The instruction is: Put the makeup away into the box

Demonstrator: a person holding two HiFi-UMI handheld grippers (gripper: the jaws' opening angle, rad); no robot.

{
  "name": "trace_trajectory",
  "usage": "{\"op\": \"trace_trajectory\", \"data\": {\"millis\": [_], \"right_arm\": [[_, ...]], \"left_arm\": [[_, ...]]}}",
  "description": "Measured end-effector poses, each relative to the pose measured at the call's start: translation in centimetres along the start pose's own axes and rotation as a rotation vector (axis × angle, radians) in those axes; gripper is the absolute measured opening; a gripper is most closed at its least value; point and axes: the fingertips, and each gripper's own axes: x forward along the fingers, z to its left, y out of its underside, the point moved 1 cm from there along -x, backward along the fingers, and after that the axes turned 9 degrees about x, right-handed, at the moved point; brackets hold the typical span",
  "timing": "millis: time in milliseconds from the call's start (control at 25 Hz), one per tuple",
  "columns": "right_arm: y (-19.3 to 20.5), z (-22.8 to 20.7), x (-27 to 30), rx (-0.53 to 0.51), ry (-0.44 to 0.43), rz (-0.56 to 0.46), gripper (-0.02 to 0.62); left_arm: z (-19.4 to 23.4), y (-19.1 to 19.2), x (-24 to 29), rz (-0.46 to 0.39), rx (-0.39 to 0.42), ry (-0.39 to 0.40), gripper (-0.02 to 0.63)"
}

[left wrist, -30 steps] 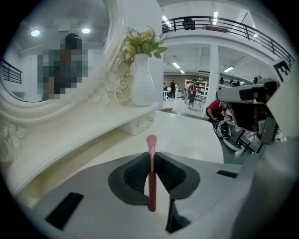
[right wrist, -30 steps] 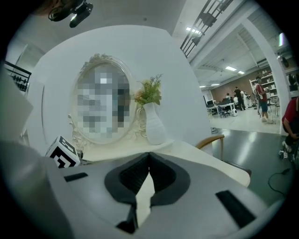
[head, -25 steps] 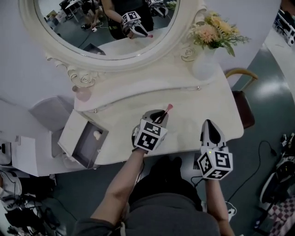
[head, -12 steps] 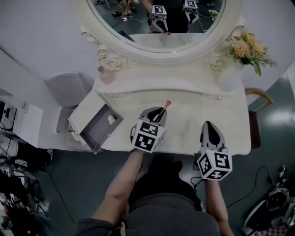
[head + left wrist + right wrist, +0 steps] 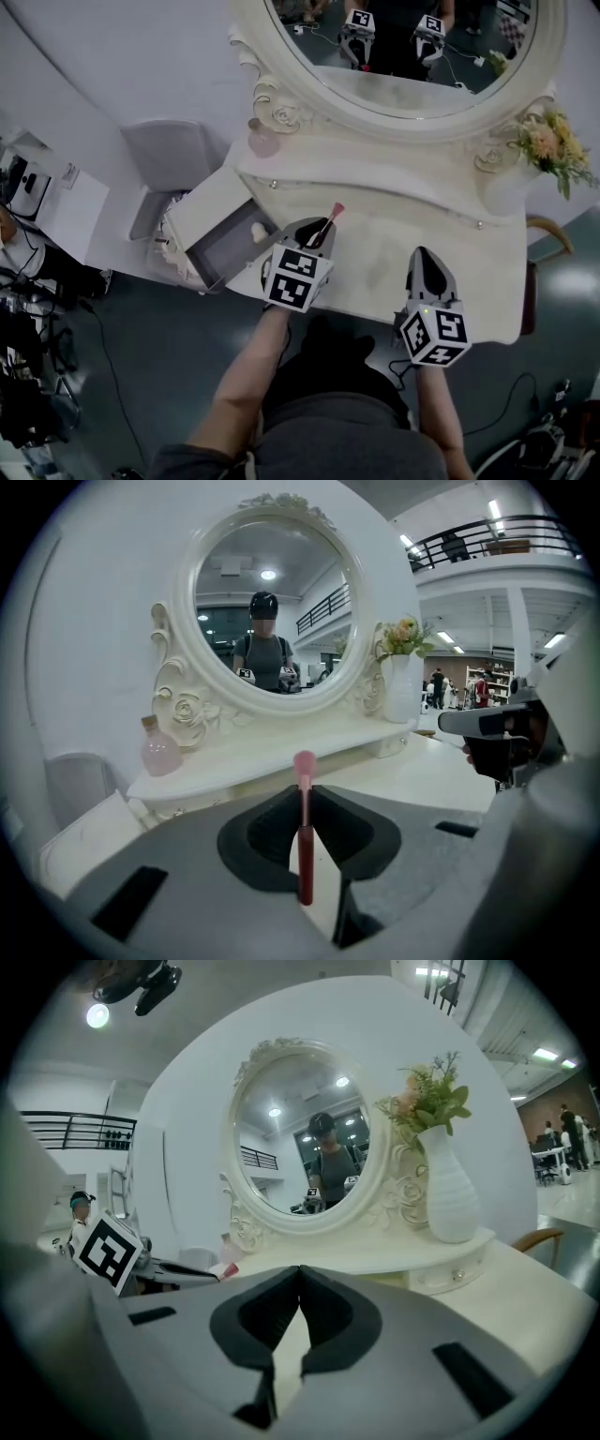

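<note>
Jaws of the left gripper (image 5: 306, 799) clamp a pink-tipped makeup brush (image 5: 305, 850), tip pointing forward, above the dressing table (image 5: 422, 220). Right gripper (image 5: 299, 1274): jaws together, nothing between them. The open box (image 5: 199, 208) sits beside the table's left end.

Smooth glossy table top (image 5: 422, 220); glossy brush (image 5: 305, 846) handle; matt ribbed vase (image 5: 450, 1199).

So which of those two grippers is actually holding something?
The left gripper: its fingers pinch a pink-tipped brush. The right gripper is shut with nothing between its fingers.
</note>
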Motion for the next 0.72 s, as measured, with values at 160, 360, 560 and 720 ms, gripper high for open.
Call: {"op": "trace_trajectory", "data": {"millis": [160,360,560,720], "right_arm": [[0.5,2.6,1.7,-0.018,-0.055,0.024,0.003],[1.5,6.0,3.7,-0.038,-0.117,0.054,0.003],[2.6,8.9,5.3,-0.056,-0.167,0.083,0.003],[3.5,10.7,6.3,-0.065,-0.19,0.103,0.003]], "left_arm": [[2.6,1.3,-1.6,0.008,-0.032,-0.055,0.048],[5.8,3.2,-3.6,0.024,-0.066,-0.116,0.048],[8.8,5.3,-5.6,0.039,-0.112,-0.175,0.048],[10.9,7.2,-6.9,0.058,-0.139,-0.208,0.048]]}}
